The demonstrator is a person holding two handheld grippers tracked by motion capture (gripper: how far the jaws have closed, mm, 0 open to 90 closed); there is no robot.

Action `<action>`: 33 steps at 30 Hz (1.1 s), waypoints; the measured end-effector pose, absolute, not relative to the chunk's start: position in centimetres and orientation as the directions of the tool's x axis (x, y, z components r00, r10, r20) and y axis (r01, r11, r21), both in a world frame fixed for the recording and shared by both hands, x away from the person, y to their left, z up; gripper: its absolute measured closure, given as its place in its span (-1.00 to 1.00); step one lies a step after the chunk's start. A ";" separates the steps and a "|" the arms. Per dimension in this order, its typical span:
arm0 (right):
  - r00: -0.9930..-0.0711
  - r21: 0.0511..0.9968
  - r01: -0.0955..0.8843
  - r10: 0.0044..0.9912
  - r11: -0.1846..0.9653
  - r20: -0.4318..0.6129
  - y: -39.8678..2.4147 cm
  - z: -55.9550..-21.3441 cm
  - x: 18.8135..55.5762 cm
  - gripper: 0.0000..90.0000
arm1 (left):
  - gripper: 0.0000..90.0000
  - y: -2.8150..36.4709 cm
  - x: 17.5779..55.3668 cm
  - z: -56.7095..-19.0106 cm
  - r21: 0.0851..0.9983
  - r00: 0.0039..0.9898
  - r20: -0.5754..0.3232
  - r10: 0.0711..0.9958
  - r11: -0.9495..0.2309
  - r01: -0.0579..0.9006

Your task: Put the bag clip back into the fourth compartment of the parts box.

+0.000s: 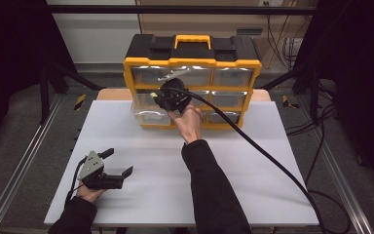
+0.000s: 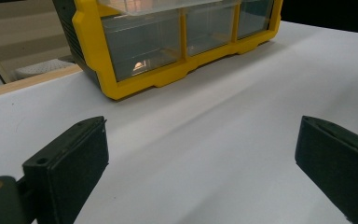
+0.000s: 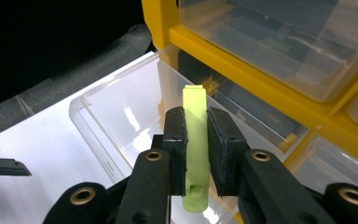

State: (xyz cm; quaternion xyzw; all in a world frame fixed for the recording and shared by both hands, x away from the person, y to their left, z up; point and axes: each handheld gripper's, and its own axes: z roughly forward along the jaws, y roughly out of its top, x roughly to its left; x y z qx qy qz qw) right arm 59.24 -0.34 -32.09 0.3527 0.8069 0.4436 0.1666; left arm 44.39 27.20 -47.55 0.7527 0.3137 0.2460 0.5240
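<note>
The left claw (image 1: 119, 165) rests on the white surface (image 1: 253, 161) near the person, well apart from the work. Its jaws stand wide with nothing between them; in the left gripper view only bare surface lies between the two pads, with the yellow organizer (image 2: 93, 70) beyond them.

The right claw (image 3: 196, 140) is up at the organizer (image 1: 192, 63), over a clear drawer (image 3: 116, 116) that is pulled out at the cabinet's left side. Its jaws are closed tight on a pale green clip (image 3: 196, 140), one pad pressing each flat side.

Judging by this, the pick-up is done and the carry has brought the clip above the open drawer. What is left looks like lowering it, letting go, and probably pushing the drawer shut.

The clip's long axis runs along the jaws, straight out ahead of the right claw. Its squared end points forward past the pad tips, toward the drawer's back wall and the yellow frame; its other end, with a small slot, sits back between the jaws toward the claw's body. The drawer floor lies below and left of the claw.
</note>
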 end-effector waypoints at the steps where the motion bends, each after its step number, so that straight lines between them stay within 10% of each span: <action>1: -0.694 0.830 0.426 0.719 0.361 0.043 -0.3 -32.2 59.3 0.74 | -0.95 27.2 44.4 -47.6 0.943 0.682 0.041 0.730 -0.253 0.215; 33: -0.691 0.784 0.478 0.721 0.395 0.058 0.1 -33.7 60.0 0.73 | -0.95 27.2 44.4 -47.5 0.942 0.682 0.047 0.730 -0.259 0.212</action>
